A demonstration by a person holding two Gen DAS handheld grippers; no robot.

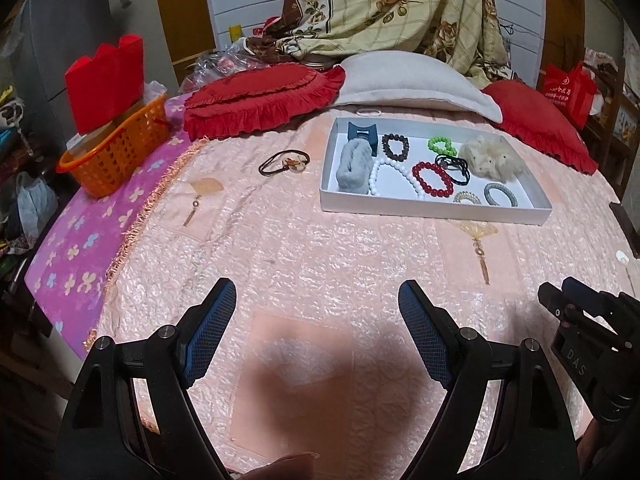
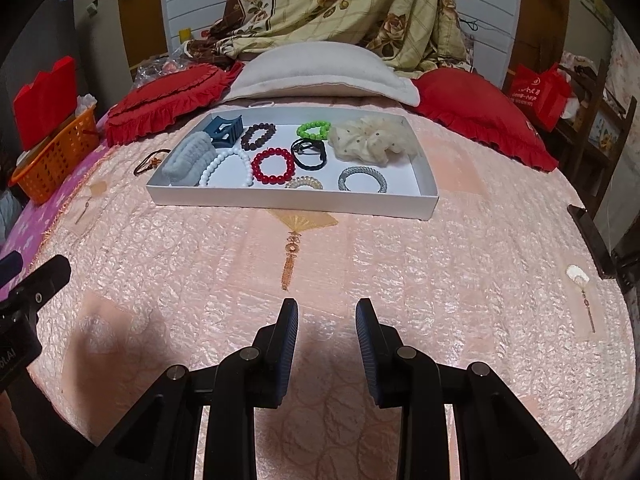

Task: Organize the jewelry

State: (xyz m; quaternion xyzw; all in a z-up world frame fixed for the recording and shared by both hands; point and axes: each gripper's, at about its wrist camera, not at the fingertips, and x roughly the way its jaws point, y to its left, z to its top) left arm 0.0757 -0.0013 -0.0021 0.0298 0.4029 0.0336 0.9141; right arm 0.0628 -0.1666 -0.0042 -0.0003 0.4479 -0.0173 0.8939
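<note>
A white tray (image 1: pixel 436 208) lies on the pink bedspread and also shows in the right wrist view (image 2: pixel 288 202). It holds several bracelets and hair ties: a red bead bracelet (image 2: pixel 273 165), a white bead bracelet (image 2: pixel 224 166), a green one (image 2: pixel 313 129), a cream scrunchie (image 2: pixel 372 139), a grey scrunchie (image 2: pixel 188 159) and a blue claw clip (image 2: pixel 222 130). A brown hair tie (image 1: pixel 285 161) lies on the bedspread left of the tray. My left gripper (image 1: pixel 316 300) is open and empty, low over the bed. My right gripper (image 2: pixel 327 312) is open and empty, short of the tray.
An orange basket (image 1: pixel 116 152) with a red box stands at the left bed edge. Red frilled cushions (image 1: pixel 260 100) and a white pillow (image 1: pixel 412 80) lie behind the tray. A white hair ring (image 1: pixel 369 112) lies just behind the tray. A dark object (image 2: pixel 592 240) sits at the right edge.
</note>
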